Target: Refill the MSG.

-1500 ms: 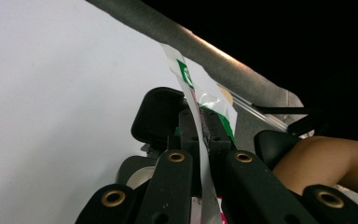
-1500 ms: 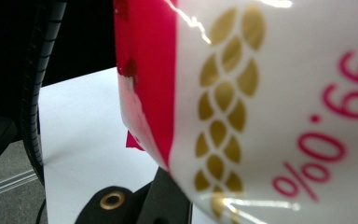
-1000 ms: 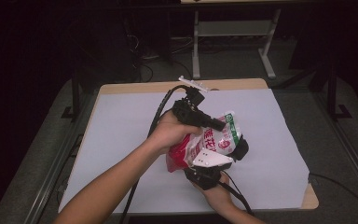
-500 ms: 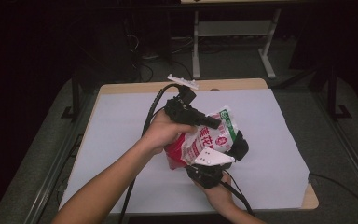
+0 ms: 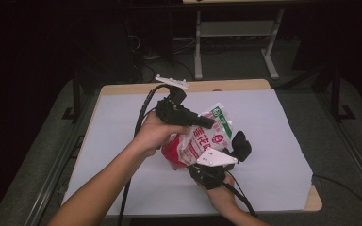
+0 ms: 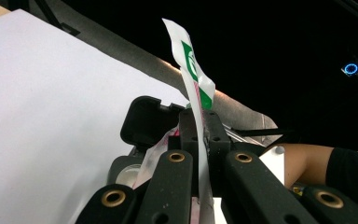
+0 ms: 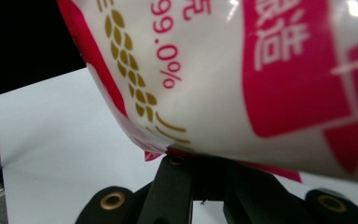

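Note:
A white and red snack bag with pink print and a green mark at its top is held up over the white table sheet. My left gripper reaches in from the left and is shut on the bag's upper part. In the left gripper view the thin sealed edge of the bag stands pinched between the jaws of the left gripper. My right gripper comes up from below, and in the right gripper view the right gripper is shut on the lower edge of the bag.
The table sheet covers a wooden tabletop, with bare wood at the far edge and the near right corner. A metal frame stands on the dark floor behind. Cables trail from both grippers toward the near edge.
The left hand has shifted left and slightly up, drawing the bag's top with it. The right hand has stayed put. Both grips are unchanged.

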A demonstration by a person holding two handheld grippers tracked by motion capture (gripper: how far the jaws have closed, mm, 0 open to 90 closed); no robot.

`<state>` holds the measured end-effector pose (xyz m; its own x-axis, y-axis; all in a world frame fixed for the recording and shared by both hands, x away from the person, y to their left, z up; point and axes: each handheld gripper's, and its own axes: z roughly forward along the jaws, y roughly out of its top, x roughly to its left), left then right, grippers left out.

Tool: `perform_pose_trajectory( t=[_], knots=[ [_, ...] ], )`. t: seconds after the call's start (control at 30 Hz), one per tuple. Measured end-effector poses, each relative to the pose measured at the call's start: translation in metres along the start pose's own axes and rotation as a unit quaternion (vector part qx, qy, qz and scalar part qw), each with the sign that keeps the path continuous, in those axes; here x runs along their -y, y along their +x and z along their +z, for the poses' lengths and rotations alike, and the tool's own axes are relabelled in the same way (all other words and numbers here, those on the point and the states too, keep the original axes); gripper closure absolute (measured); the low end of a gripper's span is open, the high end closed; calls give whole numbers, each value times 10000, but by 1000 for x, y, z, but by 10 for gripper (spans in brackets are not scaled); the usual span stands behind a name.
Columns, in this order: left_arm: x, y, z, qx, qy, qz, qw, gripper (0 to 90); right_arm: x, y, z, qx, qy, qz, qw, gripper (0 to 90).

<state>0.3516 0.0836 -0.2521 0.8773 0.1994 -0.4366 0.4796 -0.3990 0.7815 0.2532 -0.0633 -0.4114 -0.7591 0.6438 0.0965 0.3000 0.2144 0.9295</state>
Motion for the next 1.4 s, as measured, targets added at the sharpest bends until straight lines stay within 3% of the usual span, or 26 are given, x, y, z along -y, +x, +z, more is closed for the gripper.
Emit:
perform_pose_trajectory(
  t=[0.37,0.8,1.1,1.4],
  knots=[
    [6,1,-15,-47,-124,53,9999,900,-1,-1,-2,21,-8,86,10000,900],
    [20,6,-37,-107,-498,238,9984,900,-5,-8,-8,88,14,97,9999,900],
    [33,18,-50,-214,-906,279,9953,900,-7,-13,-14,136,82,19,9999,900],
    [44,34,-61,-391,-1205,324,9914,900,-12,-23,-21,-32,148,-70,9999,900]
  ],
)
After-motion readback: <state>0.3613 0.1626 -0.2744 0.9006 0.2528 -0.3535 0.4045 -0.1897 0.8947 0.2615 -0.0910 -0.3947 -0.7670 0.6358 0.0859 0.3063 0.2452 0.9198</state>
